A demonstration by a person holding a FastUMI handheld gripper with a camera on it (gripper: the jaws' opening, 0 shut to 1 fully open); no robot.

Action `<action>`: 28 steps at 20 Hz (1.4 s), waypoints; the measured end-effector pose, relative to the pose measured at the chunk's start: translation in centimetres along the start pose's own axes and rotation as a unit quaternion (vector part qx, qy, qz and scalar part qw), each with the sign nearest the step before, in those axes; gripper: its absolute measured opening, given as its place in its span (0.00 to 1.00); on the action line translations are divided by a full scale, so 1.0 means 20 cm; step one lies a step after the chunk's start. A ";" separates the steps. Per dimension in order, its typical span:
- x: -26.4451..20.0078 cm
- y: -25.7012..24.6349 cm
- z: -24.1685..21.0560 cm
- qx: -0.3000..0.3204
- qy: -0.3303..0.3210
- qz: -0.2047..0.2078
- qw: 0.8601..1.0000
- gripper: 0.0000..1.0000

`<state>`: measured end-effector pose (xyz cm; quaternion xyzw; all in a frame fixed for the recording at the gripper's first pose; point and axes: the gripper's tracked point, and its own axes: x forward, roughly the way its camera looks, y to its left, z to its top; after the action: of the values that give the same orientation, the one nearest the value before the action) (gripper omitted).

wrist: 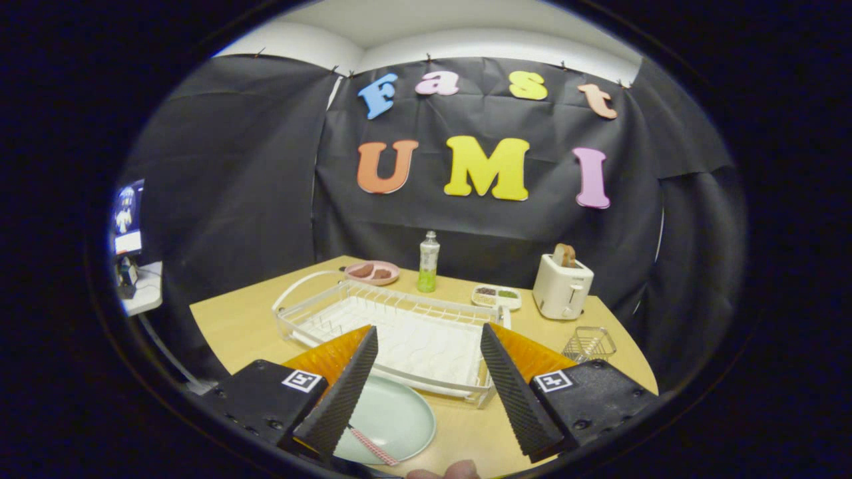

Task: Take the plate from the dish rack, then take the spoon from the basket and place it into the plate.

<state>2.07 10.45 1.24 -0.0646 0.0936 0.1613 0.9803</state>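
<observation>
Pale wooden table point(233, 326) (black-draped booth) bears dish rack point(399, 326) and plate point(393, 419); tongs point(429, 396) spread wide, gripping nothing

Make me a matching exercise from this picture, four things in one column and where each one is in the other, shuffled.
Things:
1. Plate
2. Spoon
3. Toaster
4. Bottle

Places:
A. behind the rack's far edge
B. lying in the plate
C. on the table, just nearer than the rack
D. beyond the wire basket

Pairs: 1-C, 2-B, 3-D, 4-A. The gripper's jaws are open, holding nothing.
</observation>
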 end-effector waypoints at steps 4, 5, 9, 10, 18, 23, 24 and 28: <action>-0.11 -0.05 0.09 0.042 -0.051 -0.038 0.997 1.00; -0.13 -0.06 0.10 0.046 -0.063 -0.046 0.996 1.00; -0.19 -0.08 0.10 0.051 -0.090 -0.068 0.992 1.00; -0.20 -0.08 0.09 0.049 -0.094 -0.071 0.992 1.00; -0.35 -0.03 0.05 0.049 -0.115 -0.061 0.990 1.00; -0.46 -0.02 0.05 0.043 -0.129 -0.066 0.989 1.00; -0.49 -0.01 0.05 0.042 -0.131 -0.066 0.988 1.00; -0.54 0.04 0.07 0.039 -0.139 -0.063 0.988 1.00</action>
<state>-8.08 8.17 4.70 -0.0093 -0.0414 0.1029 0.9938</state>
